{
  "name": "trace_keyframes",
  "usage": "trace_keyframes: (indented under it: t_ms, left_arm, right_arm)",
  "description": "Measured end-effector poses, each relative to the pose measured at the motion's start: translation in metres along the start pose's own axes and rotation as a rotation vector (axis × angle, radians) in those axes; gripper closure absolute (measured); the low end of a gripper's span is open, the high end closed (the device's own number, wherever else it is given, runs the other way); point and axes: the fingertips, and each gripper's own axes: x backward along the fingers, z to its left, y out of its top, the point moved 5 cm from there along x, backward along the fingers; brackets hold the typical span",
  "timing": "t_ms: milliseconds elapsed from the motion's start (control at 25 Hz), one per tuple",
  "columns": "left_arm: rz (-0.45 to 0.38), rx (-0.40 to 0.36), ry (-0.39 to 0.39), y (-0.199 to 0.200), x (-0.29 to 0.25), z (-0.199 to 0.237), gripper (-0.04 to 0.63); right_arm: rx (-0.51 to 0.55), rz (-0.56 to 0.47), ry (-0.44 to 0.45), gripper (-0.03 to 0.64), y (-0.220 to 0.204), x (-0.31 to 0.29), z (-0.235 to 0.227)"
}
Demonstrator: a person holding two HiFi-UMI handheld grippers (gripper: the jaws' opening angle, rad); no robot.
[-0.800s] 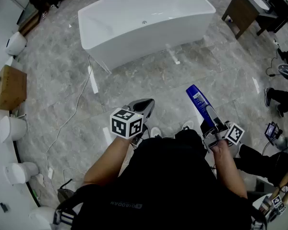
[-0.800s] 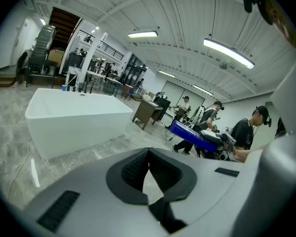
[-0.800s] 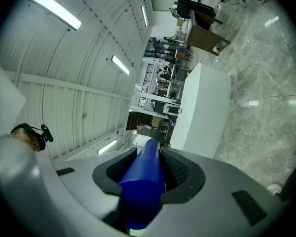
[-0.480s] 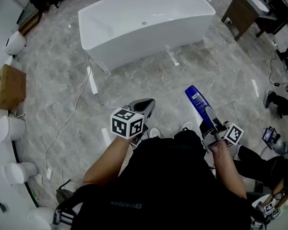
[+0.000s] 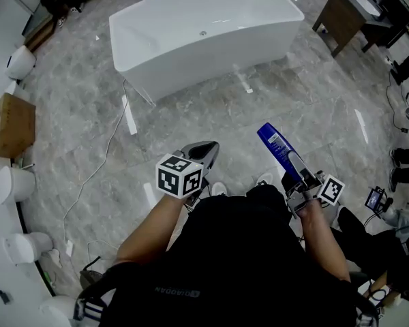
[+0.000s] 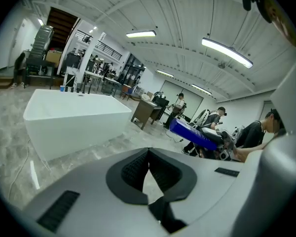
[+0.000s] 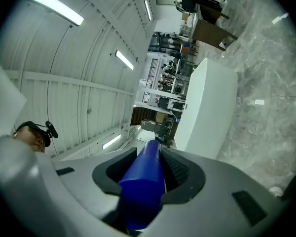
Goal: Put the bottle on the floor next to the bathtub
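A blue bottle (image 5: 278,147) with a printed label sticks up and forward out of my right gripper (image 5: 296,169), whose jaws are shut on its lower part. In the right gripper view the blue bottle (image 7: 144,181) fills the gap between the dark pads. The white bathtub (image 5: 204,29) stands on the grey marble floor well ahead of me; its white bathtub (image 6: 74,120) side also shows in the left gripper view. My left gripper (image 5: 203,152) is held in front of my body, jaws shut with nothing between them, pads touching at the tip (image 6: 148,154).
A dark wooden table (image 5: 341,16) stands at the far right of the tub. Toilets (image 5: 20,61) and a wooden box (image 5: 12,125) line the left wall. A white cable (image 5: 102,162) trails across the floor. People's legs and shoes (image 5: 402,159) are at the right.
The bottle and right gripper have drifted slightly left and forward. The people at the right have shifted. The left gripper has stayed put.
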Motion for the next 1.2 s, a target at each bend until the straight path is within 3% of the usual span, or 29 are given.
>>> trace_keyframes:
  t_ms: [160, 680, 960, 1200]
  left_arm:
    - [0.004, -0.004, -0.001, 0.000, 0.002, 0.001, 0.580]
    - [0.058, 0.003, -0.017, -0.006, -0.017, 0.008, 0.580]
    - [0.102, -0.005, -0.031, 0.020, -0.069, -0.001, 0.580]
    - [0.125, 0.022, 0.002, 0.040, -0.111, 0.007, 0.580]
  right_arm:
    - [-0.032, -0.005, 0.015, 0.443, -0.002, -0.002, 0.000]
    - [-0.008, -0.054, -0.068, 0.443, 0.011, 0.015, -0.006]
    - [-0.020, -0.069, -0.142, 0.443, 0.062, 0.009, -0.039]
    - [-0.004, -0.044, -0.149, 0.443, 0.104, -0.001, -0.062]
